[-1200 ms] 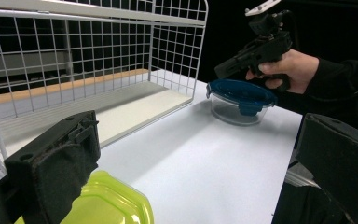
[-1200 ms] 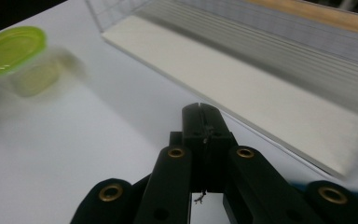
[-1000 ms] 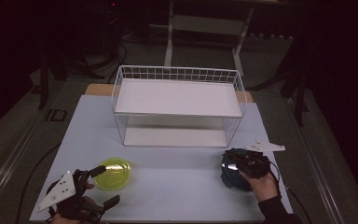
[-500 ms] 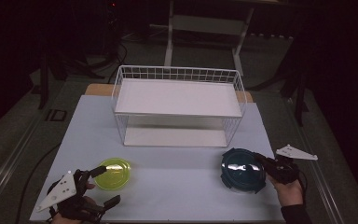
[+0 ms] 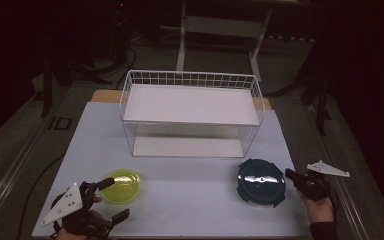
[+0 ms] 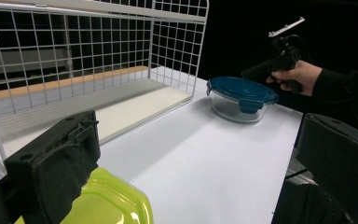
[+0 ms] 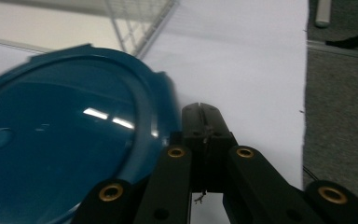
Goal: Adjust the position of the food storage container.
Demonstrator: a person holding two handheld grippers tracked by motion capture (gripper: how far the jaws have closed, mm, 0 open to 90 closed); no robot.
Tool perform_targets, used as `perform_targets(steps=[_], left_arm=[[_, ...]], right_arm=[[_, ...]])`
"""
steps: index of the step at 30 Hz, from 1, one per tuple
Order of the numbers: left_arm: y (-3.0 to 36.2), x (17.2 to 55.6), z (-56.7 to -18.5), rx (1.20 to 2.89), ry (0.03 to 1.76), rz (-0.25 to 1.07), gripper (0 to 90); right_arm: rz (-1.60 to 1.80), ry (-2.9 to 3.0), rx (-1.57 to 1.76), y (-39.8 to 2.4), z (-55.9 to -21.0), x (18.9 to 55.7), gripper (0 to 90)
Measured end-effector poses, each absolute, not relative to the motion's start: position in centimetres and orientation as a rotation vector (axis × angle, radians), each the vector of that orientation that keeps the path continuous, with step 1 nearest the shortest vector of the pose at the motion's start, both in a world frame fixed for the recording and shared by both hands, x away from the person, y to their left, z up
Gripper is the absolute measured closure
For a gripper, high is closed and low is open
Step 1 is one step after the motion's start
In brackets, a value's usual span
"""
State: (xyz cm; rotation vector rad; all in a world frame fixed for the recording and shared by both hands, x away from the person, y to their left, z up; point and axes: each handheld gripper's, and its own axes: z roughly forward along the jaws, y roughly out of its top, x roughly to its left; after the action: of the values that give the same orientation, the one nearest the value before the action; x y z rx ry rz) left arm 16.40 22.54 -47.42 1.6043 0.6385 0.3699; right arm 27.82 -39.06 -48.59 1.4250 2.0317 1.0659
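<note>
The blue-lidded container (image 5: pixel 261 182) sits on the white surface (image 5: pixel 190 200) toward its right front, in front of the right corner of the wire rack (image 5: pixel 190 112). From the left gripper view it is a clear round bowl with a dark teal snap-on lid (image 6: pixel 241 88), its clips folded down over the rim. The right gripper (image 5: pixel 293 176) lies just to the right of the container, pointing toward its edge; whether the tips touch the lid cannot be told from above. In the right gripper view its fingers (image 7: pixel 204 122) are pressed together with nothing between them, their tips just beside the lid's rim (image 7: pixel 161 112).

Across the surface, well apart from the container, a yellow-green lid (image 5: pixel 121 185) lies near the left front. The left gripper (image 5: pixel 111 199) rests by it with its fingers spread wide; one finger (image 5: pixel 103 183) reaches over the near edge of the yellow-green lid, the other (image 5: pixel 120 215) lies over bare surface closer to the person. In the left gripper view the yellow-green lid (image 6: pixel 107 200) shows low between the two black pads, which stand far apart and do not press on it.

The wire rack stands at the back middle of the surface, a white board as its upper shelf and another as its base. Around the surface the floor (image 5: pixel 25 145) is dark, with cables and stand legs on it.
</note>
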Motion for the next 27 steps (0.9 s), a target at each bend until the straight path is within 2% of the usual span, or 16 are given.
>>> perform_targets(steps=[11,27], left_arm=[[22.5,16.4,-47.5,1.607,0.639,0.372,0.0],[22.5,16.4,-47.4,1.607,0.639,0.372,0.0]], right_arm=[[1.070,2.052,1.436,-38.9,-49.2,29.8,90.0],[1.068,2.075,1.457,-38.0,-49.5,28.6,90.0]])
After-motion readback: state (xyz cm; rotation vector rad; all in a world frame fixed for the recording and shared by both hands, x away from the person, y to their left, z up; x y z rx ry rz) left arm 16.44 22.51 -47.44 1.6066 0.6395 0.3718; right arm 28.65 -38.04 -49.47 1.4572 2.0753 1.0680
